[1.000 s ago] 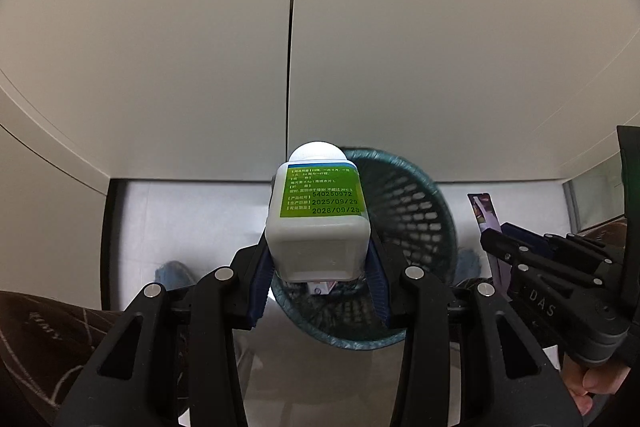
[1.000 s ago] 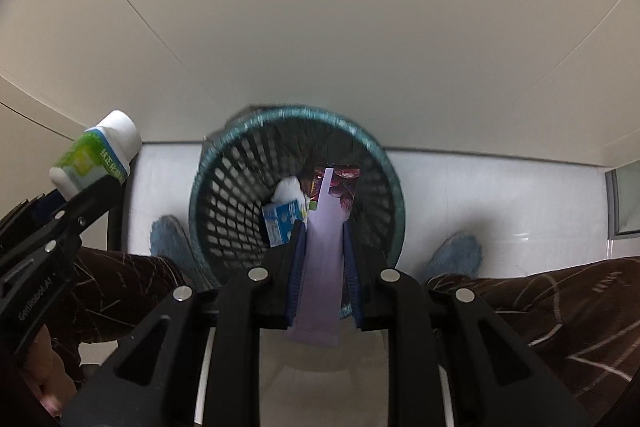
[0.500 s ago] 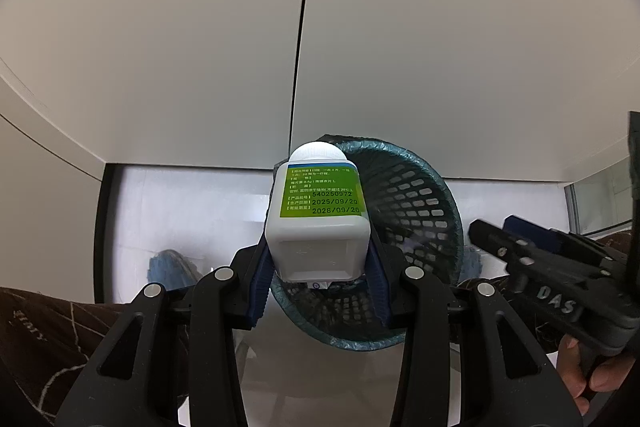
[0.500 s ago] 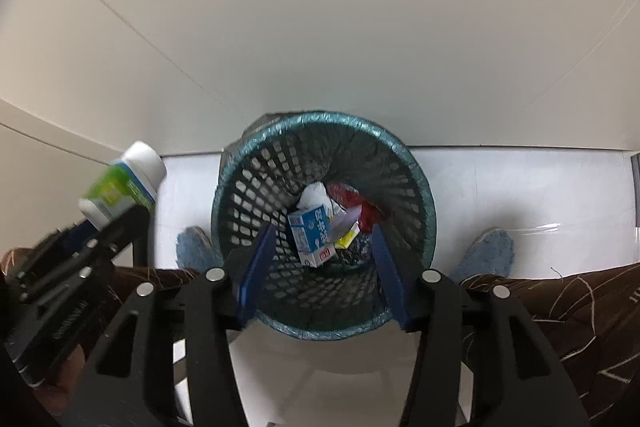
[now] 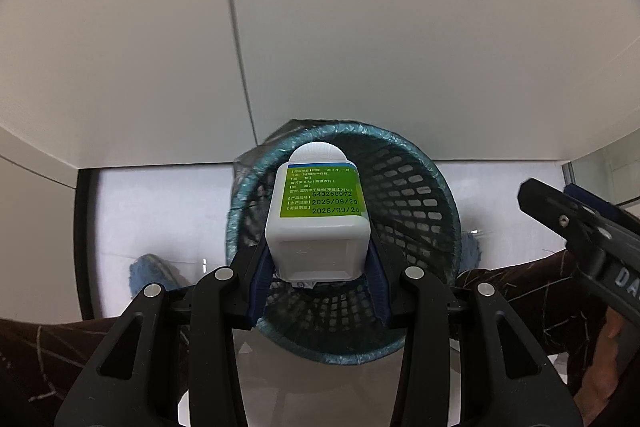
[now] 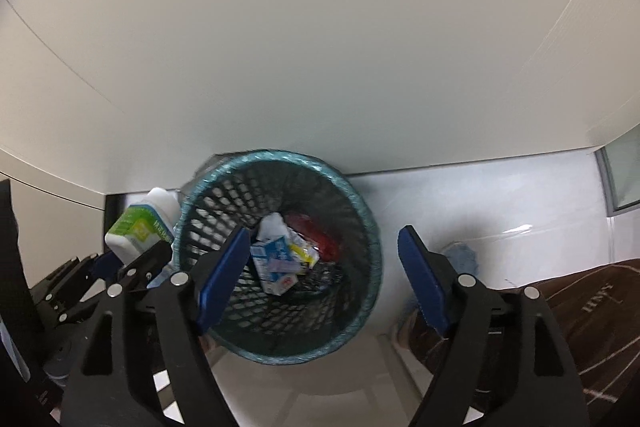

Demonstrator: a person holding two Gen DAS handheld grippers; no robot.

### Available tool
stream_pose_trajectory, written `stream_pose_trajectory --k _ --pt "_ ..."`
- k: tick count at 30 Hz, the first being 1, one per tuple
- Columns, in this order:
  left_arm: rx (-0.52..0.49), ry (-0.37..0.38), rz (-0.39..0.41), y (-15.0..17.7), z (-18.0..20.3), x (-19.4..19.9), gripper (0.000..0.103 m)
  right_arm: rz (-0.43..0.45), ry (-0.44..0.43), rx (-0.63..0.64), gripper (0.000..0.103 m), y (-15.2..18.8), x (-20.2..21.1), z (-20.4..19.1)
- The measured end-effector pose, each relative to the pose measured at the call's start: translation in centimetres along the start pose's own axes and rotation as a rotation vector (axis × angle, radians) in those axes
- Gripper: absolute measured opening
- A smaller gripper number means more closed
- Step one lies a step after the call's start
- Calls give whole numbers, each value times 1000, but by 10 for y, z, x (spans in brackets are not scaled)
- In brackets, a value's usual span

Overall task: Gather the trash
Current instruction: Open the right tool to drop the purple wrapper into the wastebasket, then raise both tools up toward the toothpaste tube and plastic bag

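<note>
A white bottle with a green label (image 5: 318, 223) is clamped upright between the blue pads of my left gripper (image 5: 318, 267). It hangs just over the near side of the teal mesh bin (image 5: 416, 211). In the right wrist view the same bottle (image 6: 140, 227) shows beside the bin's left rim (image 6: 360, 203). My right gripper (image 6: 322, 239) hovers above the bin, its jaws opening wide with nothing between them. Inside the bin lie a blue-and-white carton (image 6: 274, 263), a red wrapper (image 6: 316, 235) and crumpled white paper (image 6: 272, 225).
The bin stands on a pale floor against a white panelled wall (image 5: 360, 27). A person's legs in dark patterned trousers (image 6: 580, 307) flank the bin. Blue slippers (image 5: 150, 273) (image 6: 460, 253) rest on the floor either side of it.
The right gripper let go of the purple wrapper, which dropped out of its jaws, and the jaws spread wide. The left gripper sank with the bottle to just over the bin.
</note>
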State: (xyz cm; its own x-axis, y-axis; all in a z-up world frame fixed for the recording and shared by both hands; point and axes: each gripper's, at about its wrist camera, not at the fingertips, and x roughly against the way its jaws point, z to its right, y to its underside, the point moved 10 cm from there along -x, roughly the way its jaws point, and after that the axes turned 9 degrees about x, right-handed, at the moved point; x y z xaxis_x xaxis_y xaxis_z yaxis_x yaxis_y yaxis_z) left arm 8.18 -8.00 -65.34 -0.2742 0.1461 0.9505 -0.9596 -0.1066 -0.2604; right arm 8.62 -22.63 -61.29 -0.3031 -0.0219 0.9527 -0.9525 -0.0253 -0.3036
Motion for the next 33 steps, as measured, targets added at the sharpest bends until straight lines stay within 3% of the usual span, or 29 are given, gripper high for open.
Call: stream_pose_trajectory --k 6,14,16,19,33 --pt "-17 6 -5 0 14 -18 43 -55 100 -24 79 4 -11 26" --pt "-18 32 12 0 22 -17 70 -93 98 -108 79 12 -19 45" --pt "-7 27 21 -2 21 -14 86 -91 97 -104 79 11 -20 45" --pt "1 34 46 -7 22 -8 93 -82 93 -107 79 11 -20 44" --pt "-14 -6 145 -14 11 70 97 70 29 -48 79 -6 33 25"
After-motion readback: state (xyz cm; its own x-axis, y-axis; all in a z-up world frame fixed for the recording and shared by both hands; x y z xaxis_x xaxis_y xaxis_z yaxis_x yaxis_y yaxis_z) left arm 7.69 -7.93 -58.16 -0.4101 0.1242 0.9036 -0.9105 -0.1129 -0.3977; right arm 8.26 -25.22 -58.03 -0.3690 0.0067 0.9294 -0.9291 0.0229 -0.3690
